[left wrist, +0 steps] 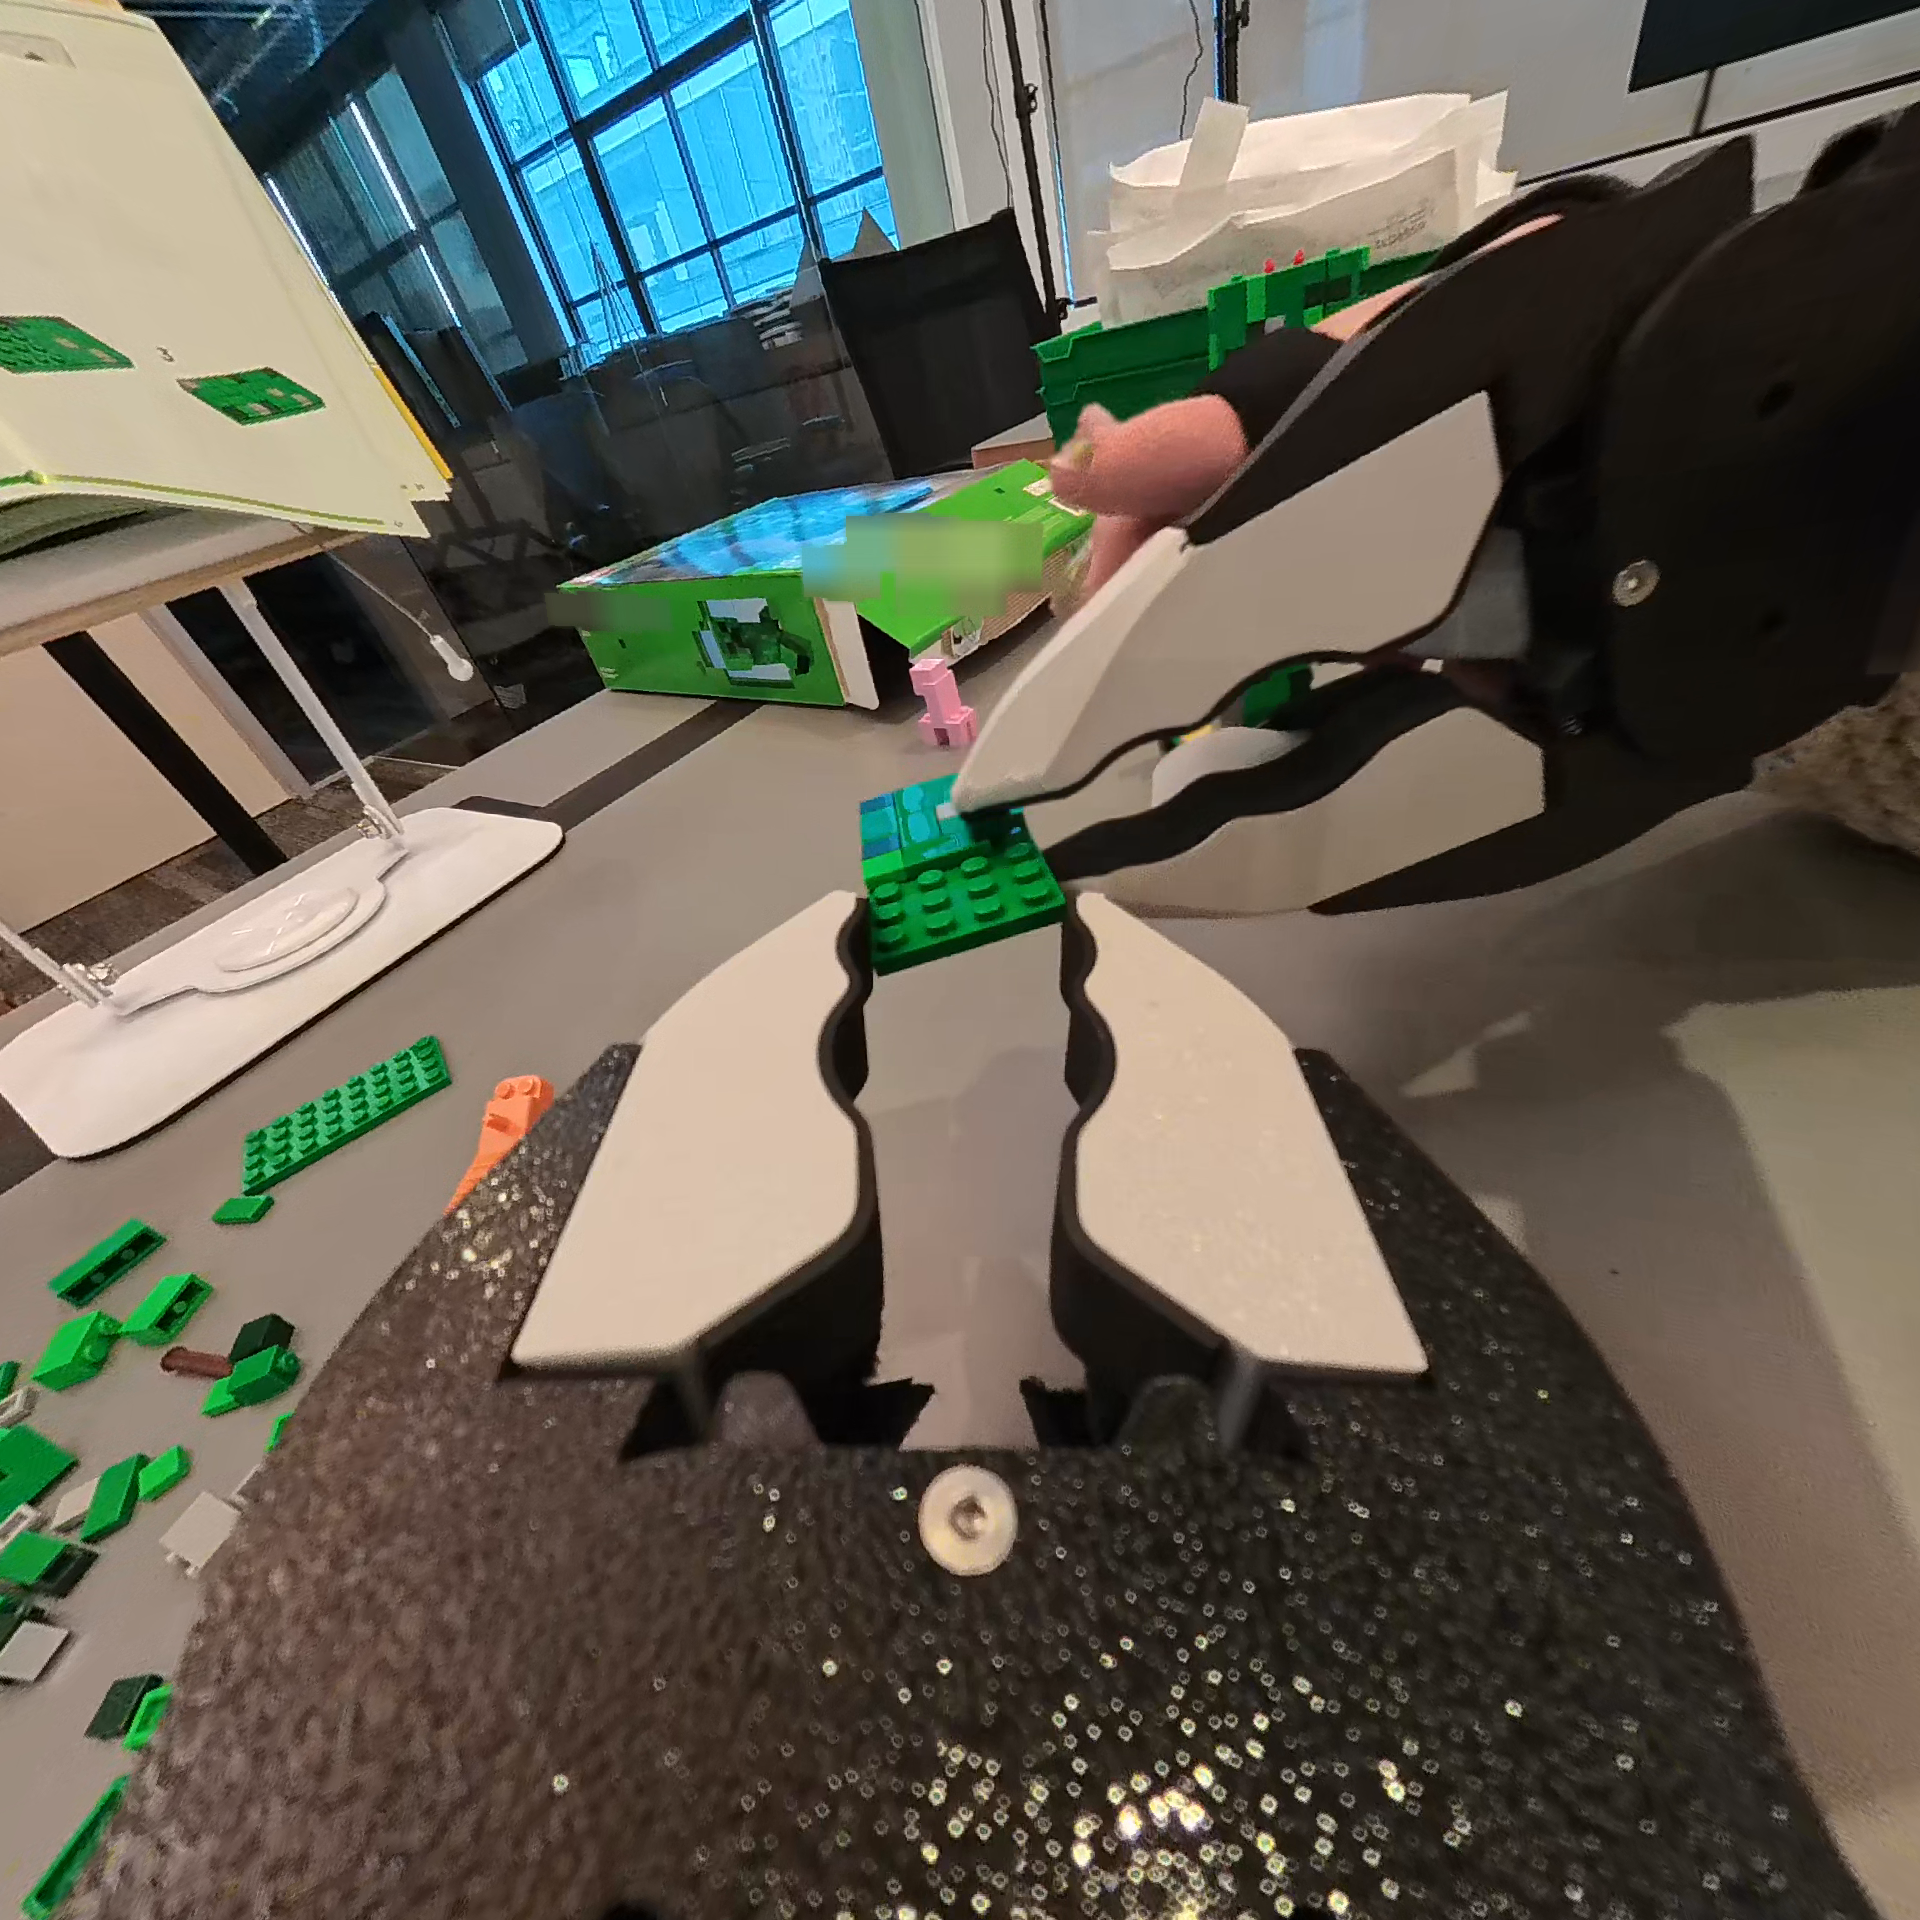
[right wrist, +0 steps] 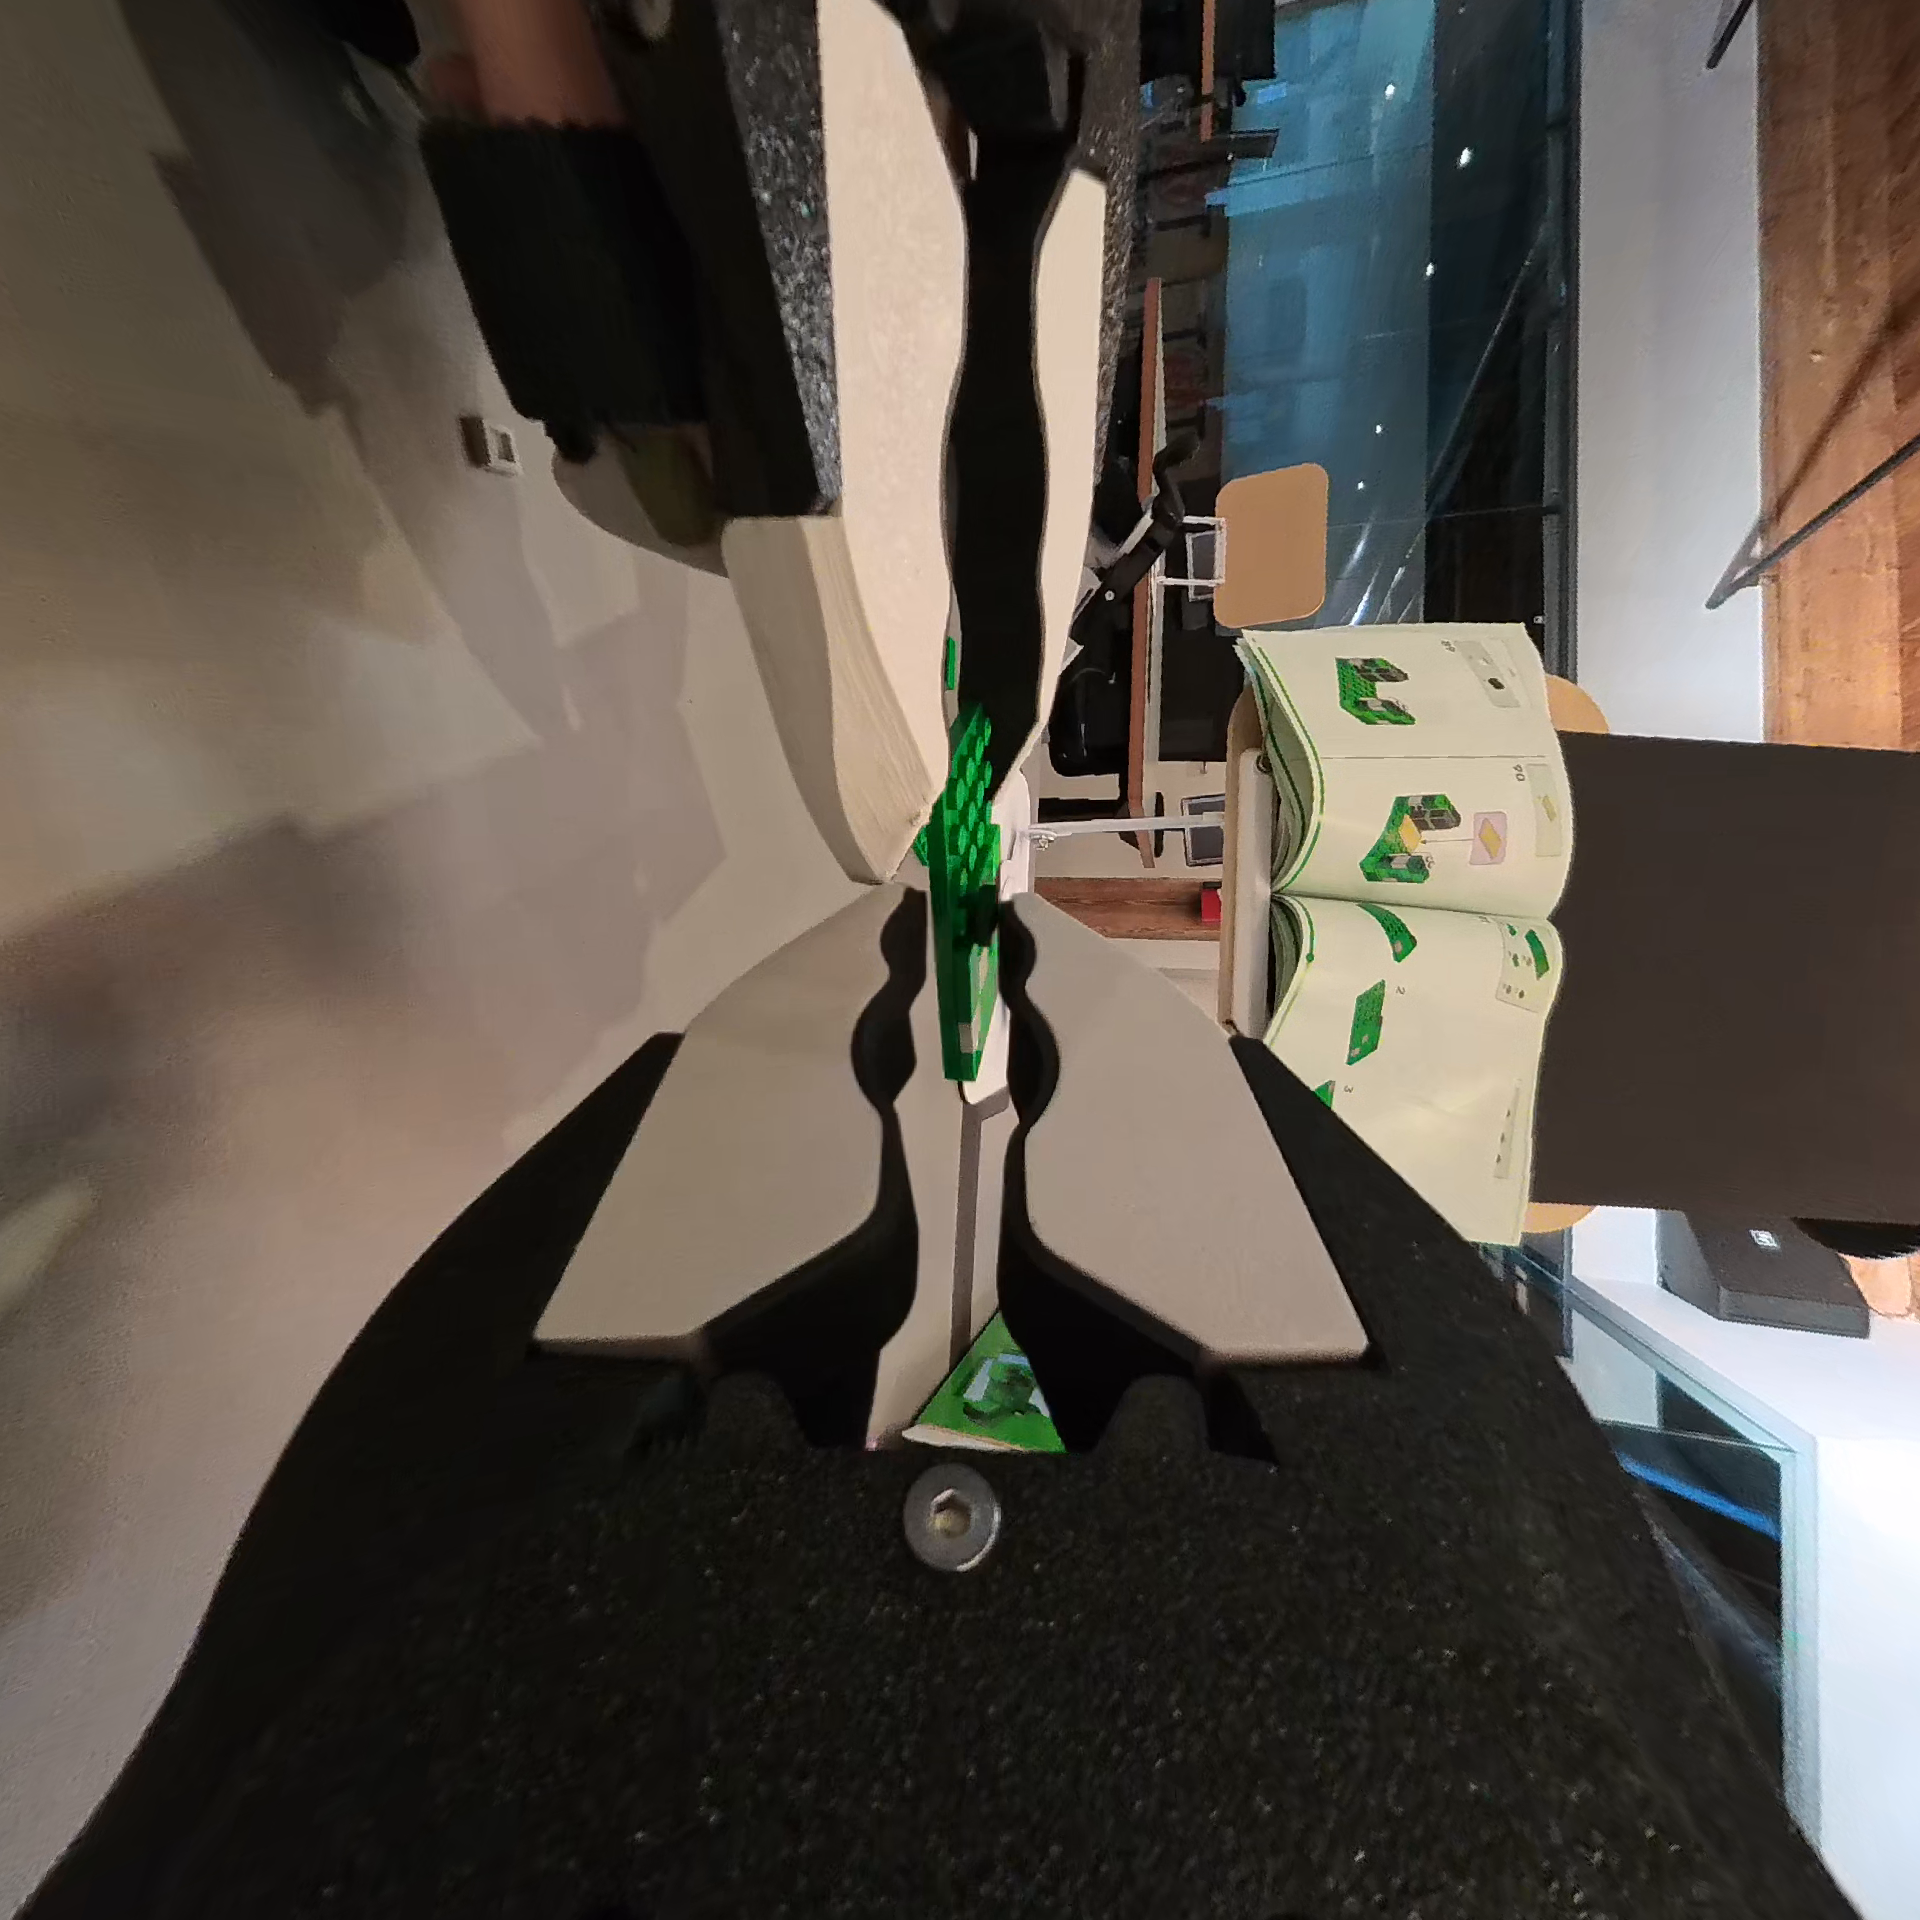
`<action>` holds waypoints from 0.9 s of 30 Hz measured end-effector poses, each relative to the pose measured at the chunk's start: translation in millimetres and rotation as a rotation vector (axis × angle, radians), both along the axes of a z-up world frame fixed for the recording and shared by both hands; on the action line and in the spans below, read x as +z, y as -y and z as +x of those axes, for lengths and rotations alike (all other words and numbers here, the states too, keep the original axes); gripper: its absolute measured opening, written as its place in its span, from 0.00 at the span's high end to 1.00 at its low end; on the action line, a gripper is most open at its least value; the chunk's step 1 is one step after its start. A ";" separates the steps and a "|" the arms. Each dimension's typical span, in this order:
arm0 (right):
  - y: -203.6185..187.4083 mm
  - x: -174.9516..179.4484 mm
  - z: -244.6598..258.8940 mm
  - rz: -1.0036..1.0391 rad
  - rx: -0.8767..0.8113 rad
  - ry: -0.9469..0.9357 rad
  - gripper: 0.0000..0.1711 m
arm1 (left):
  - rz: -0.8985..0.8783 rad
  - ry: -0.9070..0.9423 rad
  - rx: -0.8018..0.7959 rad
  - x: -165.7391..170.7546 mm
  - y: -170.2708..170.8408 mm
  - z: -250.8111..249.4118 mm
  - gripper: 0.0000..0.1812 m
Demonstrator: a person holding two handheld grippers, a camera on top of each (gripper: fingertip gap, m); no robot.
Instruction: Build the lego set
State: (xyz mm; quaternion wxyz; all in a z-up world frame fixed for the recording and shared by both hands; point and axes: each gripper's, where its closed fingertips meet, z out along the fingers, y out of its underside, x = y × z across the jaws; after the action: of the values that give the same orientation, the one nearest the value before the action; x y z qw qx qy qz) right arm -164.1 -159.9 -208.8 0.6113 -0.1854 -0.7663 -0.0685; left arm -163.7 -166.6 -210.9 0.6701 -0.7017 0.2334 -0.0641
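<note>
A green studded plate (left wrist: 966,904) with teal-green tiles on its far part is held just above the grey table (left wrist: 1455,1195). My left gripper (left wrist: 966,920) is shut on the plate's near end, one finger on each side edge. My right gripper (left wrist: 1013,831) comes in from the right, with one finger on top of the plate and one below it. In the right wrist view the plate (right wrist: 961,935) shows edge-on between the right gripper's (right wrist: 964,909) fingers. The left gripper (right wrist: 961,810) reaches in from the top of that view.
An open instruction booklet (left wrist: 156,312) rests on a white stand (left wrist: 260,956) at the left. Loose green pieces (left wrist: 125,1351), a long green plate (left wrist: 348,1112) and an orange piece (left wrist: 509,1122) lie near it. A set box (left wrist: 748,613) and a pink figure (left wrist: 940,707) lie behind. Only a small space, under 4 cm, lies between the two pairs of fingers.
</note>
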 end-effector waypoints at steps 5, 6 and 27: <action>0.5 0.1 0.4 -0.007 -0.011 -0.002 0.93 | -0.002 -0.004 0.000 -0.5 0.1 0.4 0.81; 0.5 0.2 0.5 -0.005 -0.013 -0.002 0.93 | -0.003 -0.003 -0.001 -0.5 0.2 0.4 0.81; -1.4 0.6 3.0 0.191 -0.090 0.019 0.95 | -0.021 0.006 -0.012 -1.7 0.6 0.9 0.81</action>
State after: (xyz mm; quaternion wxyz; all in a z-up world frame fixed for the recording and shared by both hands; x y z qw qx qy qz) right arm -161.0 -158.5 -208.2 0.6152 -0.1600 -0.7529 -0.1705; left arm -162.8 -167.2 -212.6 0.6632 -0.7069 0.2348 -0.0727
